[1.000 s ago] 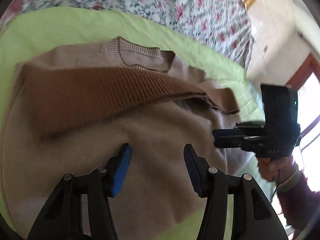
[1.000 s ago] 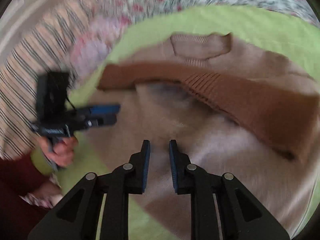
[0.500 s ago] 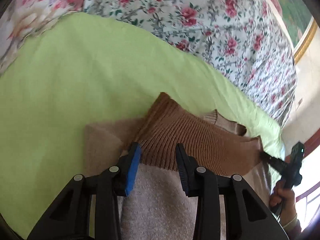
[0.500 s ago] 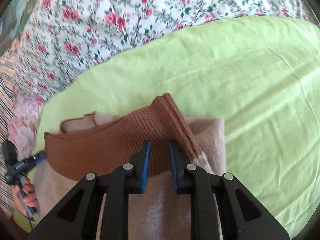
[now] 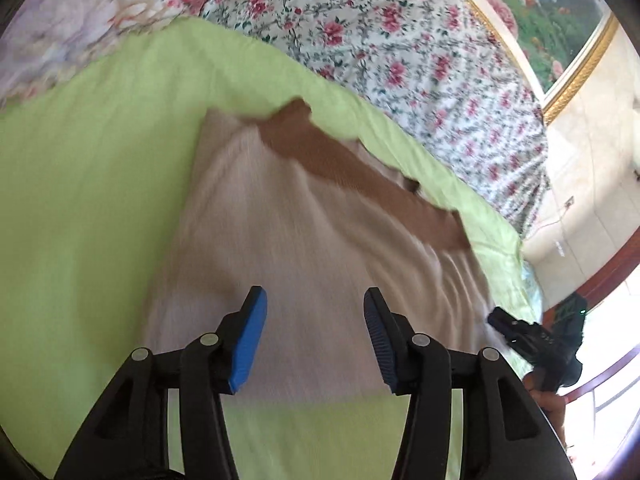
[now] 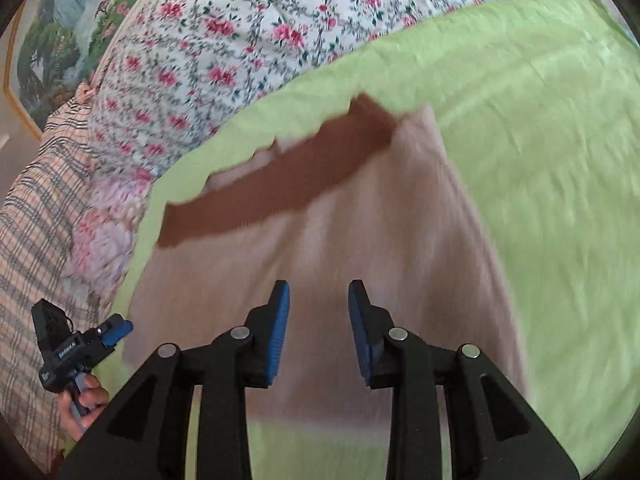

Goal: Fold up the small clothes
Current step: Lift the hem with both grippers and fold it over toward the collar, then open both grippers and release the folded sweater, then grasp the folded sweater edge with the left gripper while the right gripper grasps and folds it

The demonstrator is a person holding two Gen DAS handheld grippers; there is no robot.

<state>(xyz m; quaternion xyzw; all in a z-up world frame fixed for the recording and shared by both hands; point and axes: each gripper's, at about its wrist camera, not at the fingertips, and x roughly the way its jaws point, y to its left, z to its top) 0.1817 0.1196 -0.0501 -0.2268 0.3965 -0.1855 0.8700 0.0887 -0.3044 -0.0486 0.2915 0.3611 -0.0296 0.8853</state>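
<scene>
Hovering over beige sweater [image 5: 304, 240]: left gripper [image 5: 312, 336] pitched down above near hem, jaws opening, nothing between pads. Right gripper [image 6: 318, 326] likewise pitched down over sweater, jaws opening, empty. Sweater lies flat on green sheet [image 5: 100, 200], brown ribbed band [image 5: 352, 172] folded across far edge. Bare sheet on both sides of sweater. Floral quilt [image 5: 400, 40] beyond far edge. Frames motion-blurred.
</scene>
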